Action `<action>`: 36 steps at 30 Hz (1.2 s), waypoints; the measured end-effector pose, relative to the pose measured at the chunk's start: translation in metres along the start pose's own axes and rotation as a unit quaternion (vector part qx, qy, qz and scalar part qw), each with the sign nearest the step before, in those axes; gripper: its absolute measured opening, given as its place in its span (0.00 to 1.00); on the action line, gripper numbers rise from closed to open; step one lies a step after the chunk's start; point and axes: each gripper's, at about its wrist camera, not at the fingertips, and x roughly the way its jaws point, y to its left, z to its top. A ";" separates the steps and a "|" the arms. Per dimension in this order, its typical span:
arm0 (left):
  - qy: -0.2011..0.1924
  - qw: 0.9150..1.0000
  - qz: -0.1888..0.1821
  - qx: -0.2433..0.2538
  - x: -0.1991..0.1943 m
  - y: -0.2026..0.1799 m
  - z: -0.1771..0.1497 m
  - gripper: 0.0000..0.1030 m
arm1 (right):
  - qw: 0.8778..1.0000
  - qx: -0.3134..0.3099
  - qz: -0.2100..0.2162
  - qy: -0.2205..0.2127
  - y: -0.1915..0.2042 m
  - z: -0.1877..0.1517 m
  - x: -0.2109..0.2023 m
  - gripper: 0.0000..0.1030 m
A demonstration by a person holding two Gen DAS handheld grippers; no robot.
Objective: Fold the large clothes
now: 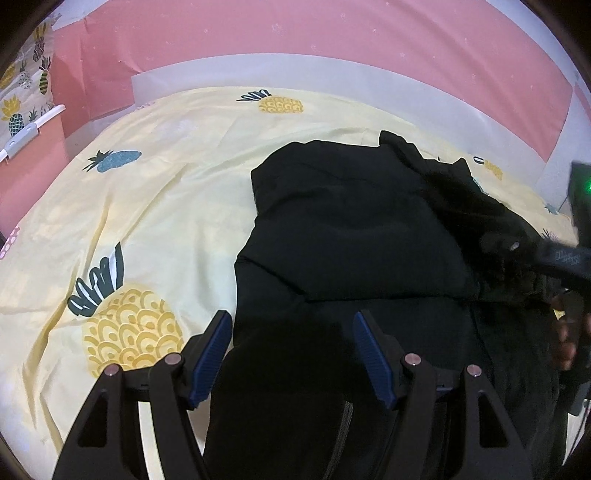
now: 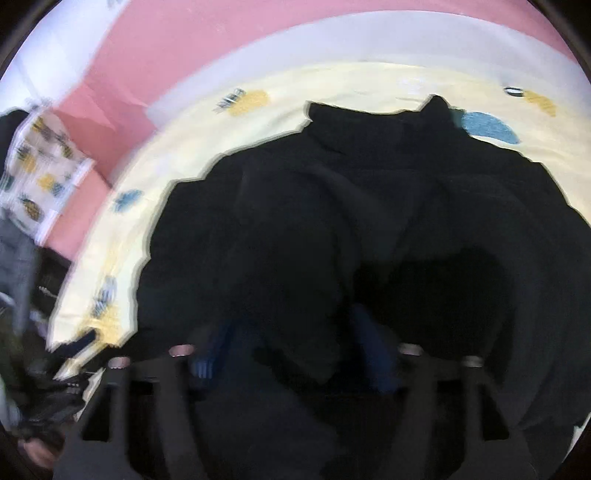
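A large black garment (image 1: 354, 229) lies partly folded on a yellow pineapple-print bedsheet (image 1: 155, 206). My left gripper (image 1: 291, 328) is open, its blue-padded fingers (image 1: 214, 354) spread over the garment's near edge, holding nothing. The right gripper shows at the right edge of the left wrist view (image 1: 517, 247), low on the rumpled right side of the garment. In the blurred right wrist view the black garment (image 2: 332, 229) fills the middle. The right gripper (image 2: 291, 332) has its fingers spread wide with dark cloth lying between them.
A pink wall (image 1: 295, 33) with a white bed border (image 1: 258, 70) runs behind the bed. A pineapple-print pillow (image 1: 26, 85) is at the far left. Bare sheet lies to the left of the garment. Dark clutter (image 2: 44, 398) sits off the bed's edge in the right wrist view.
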 end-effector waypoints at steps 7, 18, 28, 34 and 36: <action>-0.006 1.000 0.002 0.009 -0.007 -0.011 0.006 0.68 | 0.999 -0.011 0.010 -0.050 0.004 0.007 -0.036 0.68; -0.022 0.998 -0.054 0.028 -0.007 -0.052 0.034 0.69 | 0.983 0.084 -0.119 -0.112 -0.113 -0.016 -0.089 0.47; 0.017 0.989 -0.143 0.031 0.039 -0.114 0.073 0.75 | 0.993 0.088 -0.075 -0.030 -0.132 -0.033 -0.033 0.46; 0.090 0.982 -0.167 0.017 0.092 -0.135 0.073 0.26 | 0.987 0.100 -0.091 -0.085 -0.151 -0.027 -0.078 0.46; 0.060 0.987 -0.149 0.028 0.083 -0.138 0.076 0.12 | 0.981 0.112 -0.114 -0.106 -0.164 -0.026 -0.095 0.46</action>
